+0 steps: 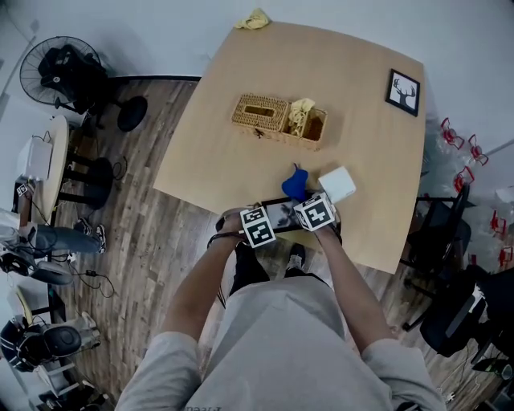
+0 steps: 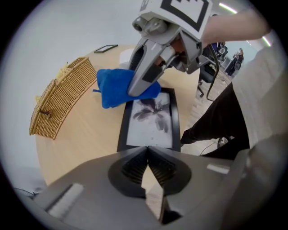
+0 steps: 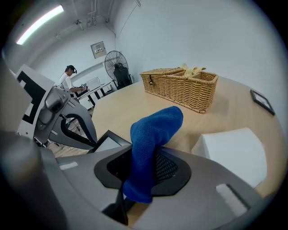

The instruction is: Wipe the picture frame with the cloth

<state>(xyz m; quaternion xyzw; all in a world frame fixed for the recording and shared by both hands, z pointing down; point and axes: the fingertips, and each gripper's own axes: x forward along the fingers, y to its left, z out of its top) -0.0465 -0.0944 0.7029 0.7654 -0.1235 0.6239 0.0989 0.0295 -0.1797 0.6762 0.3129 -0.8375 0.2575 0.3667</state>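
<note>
A person is leaning over the near edge of a pale wooden table, working with a gripper in each hand. A wicker basket is sitting near the table's middle, and a white box is lying just beyond the grippers. A small framed picture is resting toward the far right corner, a crumpled yellow cloth is lying at the far edge, and a standing fan is standing on the plank floor off to the left. The right gripper is clamping a blue cloth between its jaws and is reaching across the far end of the picture frame, where the cloth is touching the glass and covering part of the top edge. The left gripper is pointing along the frame from its near end, its jaws closed tip to tip with nothing showing between them. The frame is lying flat at the table's near edge, black-bordered, with a dark leafy print on a white ground.
</note>
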